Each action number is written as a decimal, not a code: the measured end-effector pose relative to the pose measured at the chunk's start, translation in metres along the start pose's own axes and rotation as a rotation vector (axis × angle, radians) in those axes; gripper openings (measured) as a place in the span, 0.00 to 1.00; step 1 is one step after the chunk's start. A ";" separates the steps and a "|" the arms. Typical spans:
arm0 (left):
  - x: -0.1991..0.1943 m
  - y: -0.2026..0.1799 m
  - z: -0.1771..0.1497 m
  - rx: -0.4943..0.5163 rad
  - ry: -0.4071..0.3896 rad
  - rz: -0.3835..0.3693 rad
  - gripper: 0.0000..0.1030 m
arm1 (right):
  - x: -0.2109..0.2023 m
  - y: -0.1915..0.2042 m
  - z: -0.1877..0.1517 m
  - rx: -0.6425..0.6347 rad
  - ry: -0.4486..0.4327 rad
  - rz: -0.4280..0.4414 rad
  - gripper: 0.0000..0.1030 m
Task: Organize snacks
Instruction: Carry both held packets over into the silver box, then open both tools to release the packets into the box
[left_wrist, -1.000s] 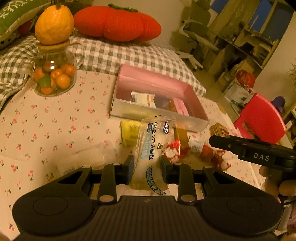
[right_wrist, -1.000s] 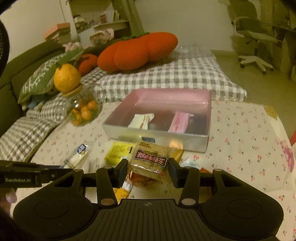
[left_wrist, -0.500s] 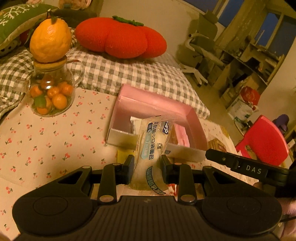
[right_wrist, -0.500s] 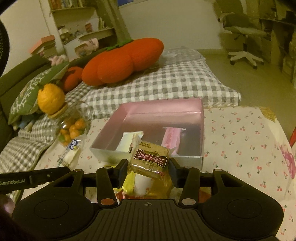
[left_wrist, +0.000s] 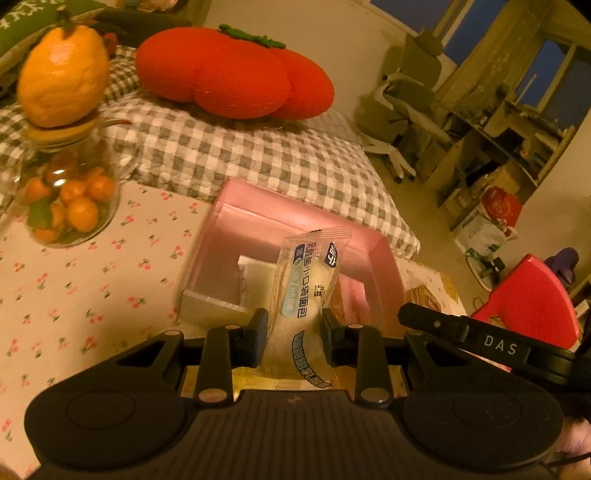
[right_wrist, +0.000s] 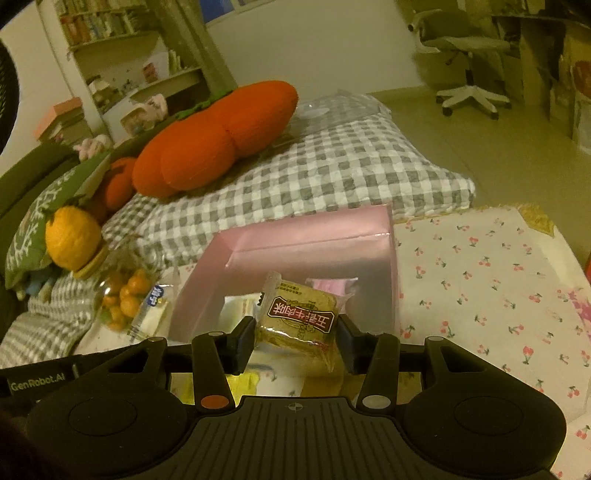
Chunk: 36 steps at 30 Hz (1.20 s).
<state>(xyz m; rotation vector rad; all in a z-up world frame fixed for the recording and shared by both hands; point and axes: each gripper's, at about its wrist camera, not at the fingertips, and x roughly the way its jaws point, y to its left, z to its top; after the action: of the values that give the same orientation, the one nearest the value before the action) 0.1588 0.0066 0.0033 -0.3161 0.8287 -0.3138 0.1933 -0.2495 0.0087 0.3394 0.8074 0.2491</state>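
Note:
My left gripper (left_wrist: 293, 334) is shut on a clear bread packet with blue print (left_wrist: 308, 280), held above the near wall of the pink box (left_wrist: 295, 212). My right gripper (right_wrist: 295, 341) is shut on a brown cake packet with a red label (right_wrist: 301, 319), held above the near side of the same pink box (right_wrist: 314, 232). Inside the box lie a white packet (left_wrist: 255, 271) and a pink packet (right_wrist: 330, 286). The left-held bread packet also shows in the right wrist view (right_wrist: 151, 312). Yellow packets (right_wrist: 247, 382) lie on the cloth under my right gripper.
A glass jar of small oranges (left_wrist: 64, 199) with a big orange fruit (left_wrist: 62, 75) on its lid stands at the left. A red pumpkin cushion (left_wrist: 236, 70) lies on a checked blanket (left_wrist: 258, 155) behind the box. A red chair (left_wrist: 532, 299) is at right.
Both grippers have risen and moved forward with their packets, from above the loose snacks on the cloth to over the pink box.

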 end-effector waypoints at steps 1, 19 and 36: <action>0.004 -0.001 0.002 0.002 0.000 -0.001 0.27 | 0.002 -0.002 0.002 0.010 -0.004 0.000 0.44; 0.097 -0.009 0.029 0.058 0.056 0.046 0.27 | 0.061 -0.032 0.024 0.073 -0.019 0.025 0.45; 0.103 -0.023 0.035 0.115 0.014 0.059 0.47 | 0.072 -0.044 0.024 0.078 -0.009 0.000 0.64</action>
<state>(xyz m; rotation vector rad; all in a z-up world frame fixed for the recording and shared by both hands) 0.2476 -0.0497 -0.0335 -0.1819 0.8284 -0.3073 0.2632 -0.2700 -0.0403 0.4134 0.8099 0.2167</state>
